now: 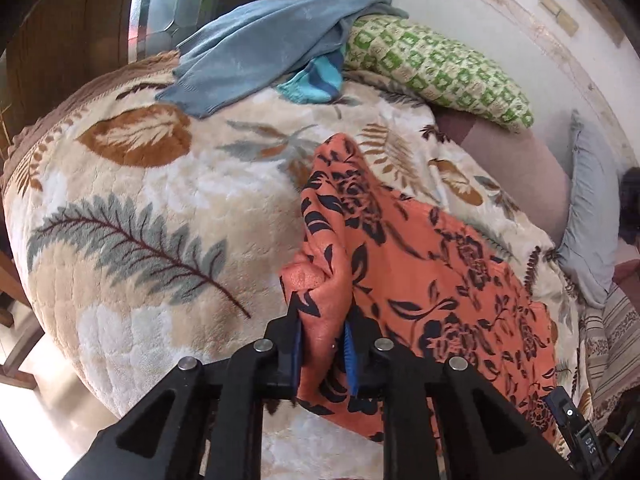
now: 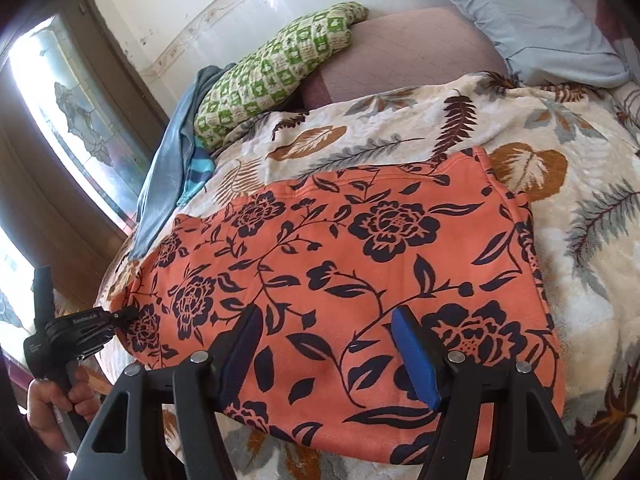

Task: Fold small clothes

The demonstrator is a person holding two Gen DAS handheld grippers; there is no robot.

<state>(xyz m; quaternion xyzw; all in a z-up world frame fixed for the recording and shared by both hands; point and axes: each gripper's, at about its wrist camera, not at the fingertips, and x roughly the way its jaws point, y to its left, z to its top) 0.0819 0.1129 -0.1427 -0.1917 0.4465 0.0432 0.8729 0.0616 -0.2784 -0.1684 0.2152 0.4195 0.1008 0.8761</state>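
An orange garment with a black flower print lies spread on the leaf-patterned blanket. My left gripper is shut on a bunched edge of the orange garment, and that edge is raised off the blanket. In the right wrist view the left gripper sits at the garment's left edge, with a hand on its handle. My right gripper hovers over the near part of the garment. It is open, its blue pads wide apart and nothing pinched between them.
A blue-grey garment and a turquoise striped piece lie at the far side of the bed by a green patterned pillow. A pale blue pillow lies at the right. The bed's edge drops off at the left.
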